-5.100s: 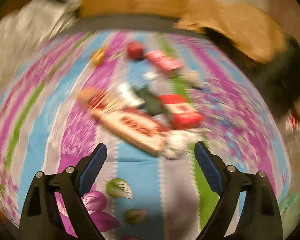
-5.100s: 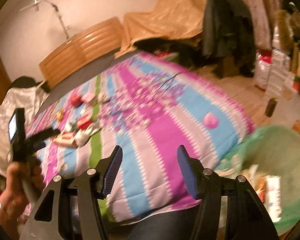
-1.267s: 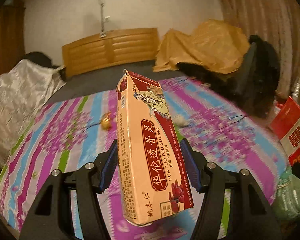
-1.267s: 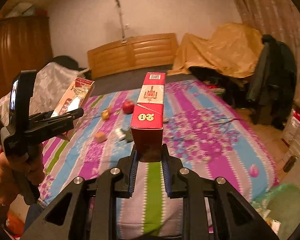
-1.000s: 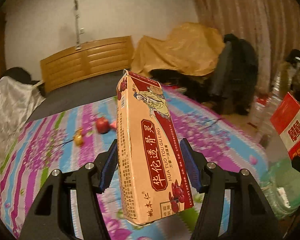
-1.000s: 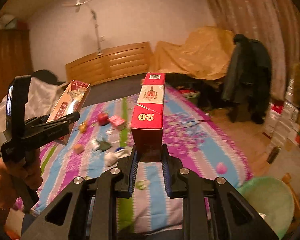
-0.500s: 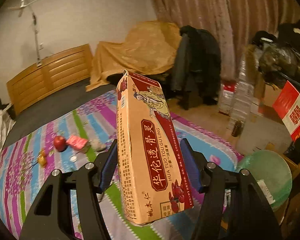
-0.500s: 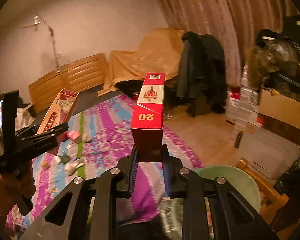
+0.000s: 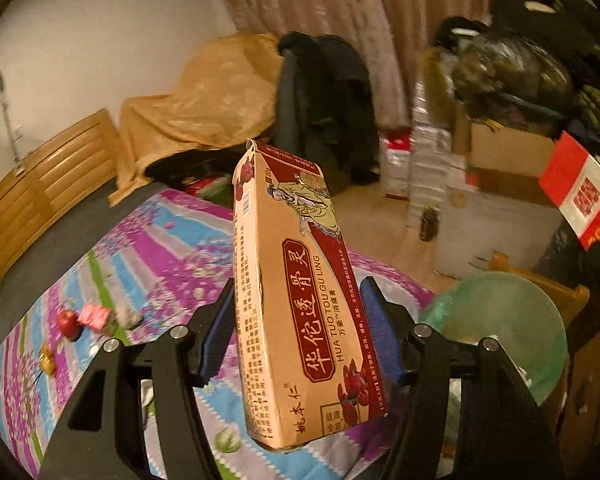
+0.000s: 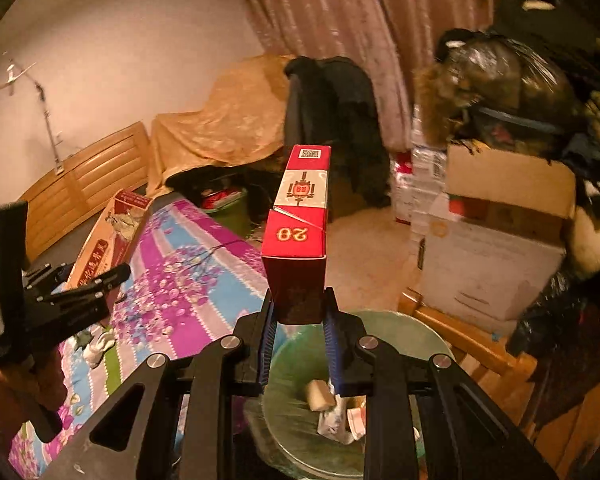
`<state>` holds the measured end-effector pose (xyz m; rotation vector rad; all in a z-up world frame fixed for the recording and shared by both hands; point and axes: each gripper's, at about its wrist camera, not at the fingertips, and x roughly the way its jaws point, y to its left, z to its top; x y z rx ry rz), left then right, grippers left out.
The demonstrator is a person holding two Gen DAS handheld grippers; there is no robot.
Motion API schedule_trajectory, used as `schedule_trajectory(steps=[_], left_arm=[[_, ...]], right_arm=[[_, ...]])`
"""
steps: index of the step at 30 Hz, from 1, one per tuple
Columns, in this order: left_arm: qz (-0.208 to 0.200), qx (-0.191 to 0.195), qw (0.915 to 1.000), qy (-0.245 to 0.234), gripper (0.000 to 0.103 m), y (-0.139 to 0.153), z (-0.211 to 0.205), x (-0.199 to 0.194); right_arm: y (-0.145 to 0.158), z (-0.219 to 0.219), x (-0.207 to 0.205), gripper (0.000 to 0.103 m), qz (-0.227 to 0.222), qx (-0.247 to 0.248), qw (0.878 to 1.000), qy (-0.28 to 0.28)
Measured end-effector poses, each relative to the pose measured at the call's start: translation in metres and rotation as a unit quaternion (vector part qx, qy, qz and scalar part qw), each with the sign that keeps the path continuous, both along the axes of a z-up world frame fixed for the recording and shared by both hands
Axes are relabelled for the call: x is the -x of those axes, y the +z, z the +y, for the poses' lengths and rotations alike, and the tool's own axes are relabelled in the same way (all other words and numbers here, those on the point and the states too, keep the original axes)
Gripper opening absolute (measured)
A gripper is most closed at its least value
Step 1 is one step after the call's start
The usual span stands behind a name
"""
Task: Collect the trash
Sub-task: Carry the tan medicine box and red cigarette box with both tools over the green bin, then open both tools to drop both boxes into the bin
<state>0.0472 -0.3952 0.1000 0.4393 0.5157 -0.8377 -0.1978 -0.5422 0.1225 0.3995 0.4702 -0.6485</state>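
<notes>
While the bed point(image 9: 148, 264) with its striped, flowered cover fills the left of the room, a green-lined trash bin point(image 10: 383, 328) stands on the floor just off its near corner. Inside the bin lie a small tan block, some crumpled white paper and a few other scraps I cannot make out. Behind it sit stacked cardboard boxes point(image 10: 507, 184) with a bulging black bag point(image 10: 499, 76) on top, and a dark coat point(image 9: 323, 96) hangs over a chair beside a tan-draped piece of furniture. On the bed's far part lie a red apple point(image 9: 68, 322), a pink packet point(image 9: 94, 315) just beside it, and a small yellowish thing point(image 9: 46, 362) nearer the edge; a white crumpled piece point(image 10: 100, 346) lies near the bed's near side. The left gripper point(image 9: 298, 332) is clamped on a long tan-and-maroon carton point(image 9: 296, 300) printed "HUA TUO TOU GU LING", its blue-padded fingers point(image 9: 219, 332) pressing both long sides, the carton standing nearly upright and held in the air above the bed's edge. The right gripper point(image 10: 300, 332) has its fingers point(image 10: 333, 344) squeezed on the lower end of a red-and-white box point(image 10: 298, 220) marked "20", which stands upright and is held directly over the bin's open mouth, not touching it.
</notes>
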Motion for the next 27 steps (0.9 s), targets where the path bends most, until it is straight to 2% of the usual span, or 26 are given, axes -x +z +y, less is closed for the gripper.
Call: schedule_trajectory(steps=[8, 16, 27], left_arm=[[0.008, -0.036, 0.9974, -0.063, 0.059, -0.022, -0.036, 0.023], [0.013, -0.068, 0.9907, -0.117, 0.059, -0.045, -0.064, 0.051], [0.021, -0.100, 0.9820, -0.159, 0.059, -0.067, -0.083, 0.073]], right_arm=[[-0.031, -0.018, 0.020, 0.024, 0.025, -0.029, 0.999, -0.032], [-0.055, -0.034, 0.033, 0.024, 0.061, -0.054, 0.995, -0.050], [-0.084, -0.049, 0.043, 0.024, 0.087, -0.083, 0.991, -0.052]])
